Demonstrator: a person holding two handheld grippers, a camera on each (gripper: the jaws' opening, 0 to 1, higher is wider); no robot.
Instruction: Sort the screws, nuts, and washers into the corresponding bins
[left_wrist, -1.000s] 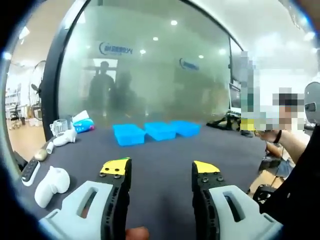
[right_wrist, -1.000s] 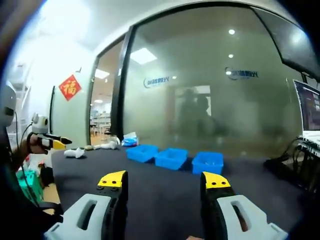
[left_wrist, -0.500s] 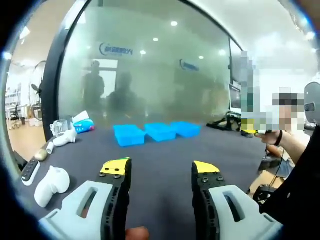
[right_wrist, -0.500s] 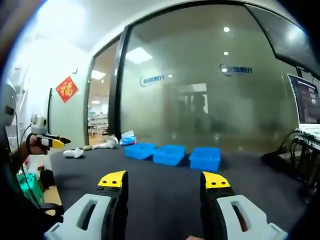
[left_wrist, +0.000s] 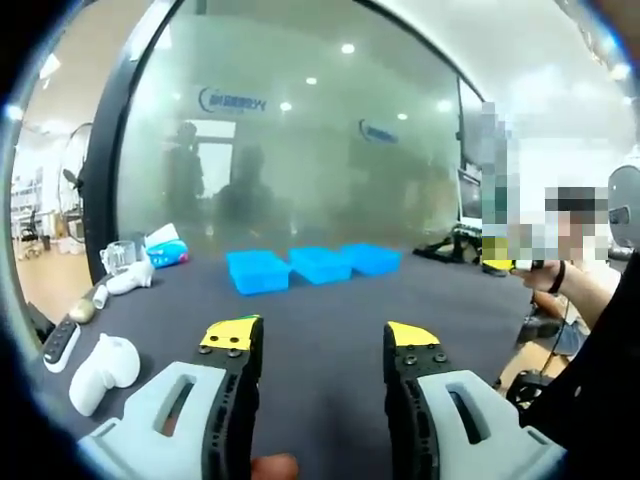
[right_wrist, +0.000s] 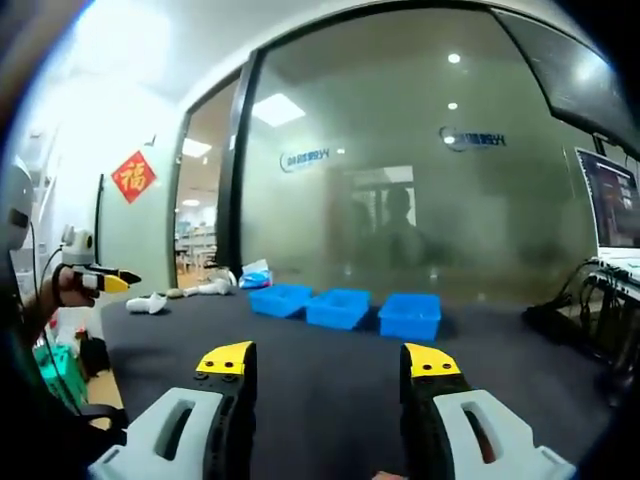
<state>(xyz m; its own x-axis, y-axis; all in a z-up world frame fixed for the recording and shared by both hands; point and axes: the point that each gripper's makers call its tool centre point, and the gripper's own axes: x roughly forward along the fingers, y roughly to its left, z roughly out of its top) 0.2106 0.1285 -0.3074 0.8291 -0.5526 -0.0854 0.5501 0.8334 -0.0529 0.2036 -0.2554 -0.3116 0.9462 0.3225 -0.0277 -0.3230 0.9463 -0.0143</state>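
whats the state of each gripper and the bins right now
left hand-held gripper: open, nothing between the jaws
right hand-held gripper: open, nothing between the jaws
three blue bins: upright in a row on the dark table, contents not visible from here

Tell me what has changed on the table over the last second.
Nothing on the table moved. The right gripper view swung slightly, so its scene shifted. The three blue bins stay in their row; left gripper and right gripper stay open and empty.
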